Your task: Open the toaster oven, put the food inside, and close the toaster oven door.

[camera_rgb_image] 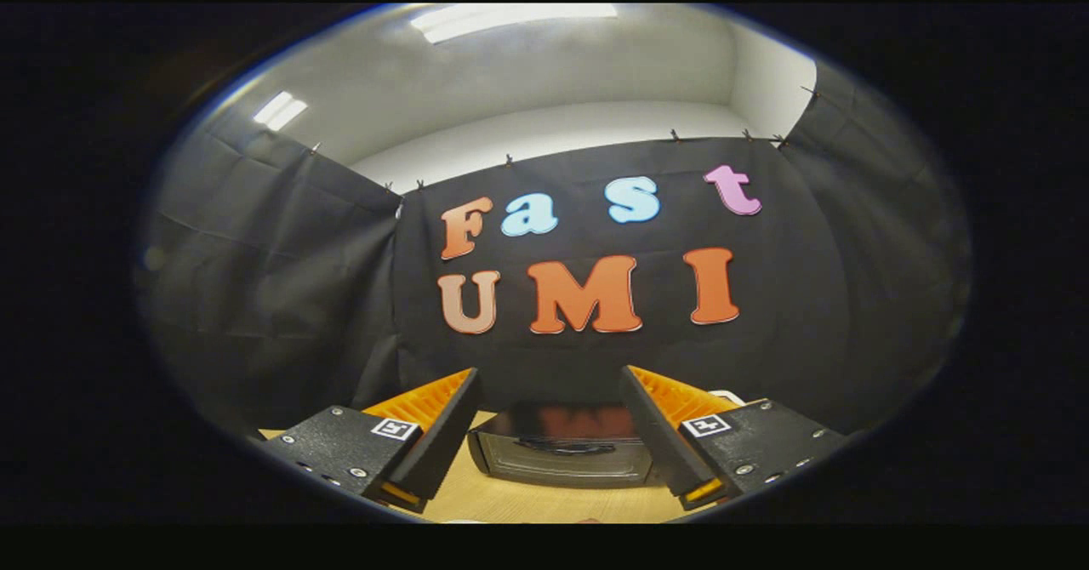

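Black boxy toaster oven (561, 447) sits shut (door untouched) at the wooden table's (519, 502) far edge; gripper (549, 421) spread wide, empty; every step remains.

No readable text stands on the toaster oven (561, 455) or the wooden table (527, 502); each gripper (549, 383) finger carries only a square coded marker.

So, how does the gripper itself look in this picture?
The gripper has two flat, wedge-shaped fingers with ribbed inner faces. Each sits on a dark, speckled block fixed with small screws, and each block carries a square black-and-white marker. No cables are seen.
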Motion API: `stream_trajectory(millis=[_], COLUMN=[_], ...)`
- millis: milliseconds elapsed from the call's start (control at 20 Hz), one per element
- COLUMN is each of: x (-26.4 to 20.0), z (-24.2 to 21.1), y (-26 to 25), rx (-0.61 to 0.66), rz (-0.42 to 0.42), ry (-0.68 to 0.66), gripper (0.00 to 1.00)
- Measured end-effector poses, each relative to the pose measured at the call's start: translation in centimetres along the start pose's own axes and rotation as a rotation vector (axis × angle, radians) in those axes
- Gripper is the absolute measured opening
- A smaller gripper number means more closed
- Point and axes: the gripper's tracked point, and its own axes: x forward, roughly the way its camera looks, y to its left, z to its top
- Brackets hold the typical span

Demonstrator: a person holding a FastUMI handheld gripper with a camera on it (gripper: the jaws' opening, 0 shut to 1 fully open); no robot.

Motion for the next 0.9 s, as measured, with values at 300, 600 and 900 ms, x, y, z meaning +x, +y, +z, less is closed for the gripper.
stream_trajectory(millis=[300, 600, 900], x=[5.4, 10.7, 13.2], z=[-6.7, -15.6, -21.3], y=[-0.7, -1.9, -2.5], rx=[-0.028, -0.062, -0.039], rz=[-0.043, -0.089, -0.127], ry=[0.079, 0.233, 0.351], gripper=[0.97, 0.97, 0.97])
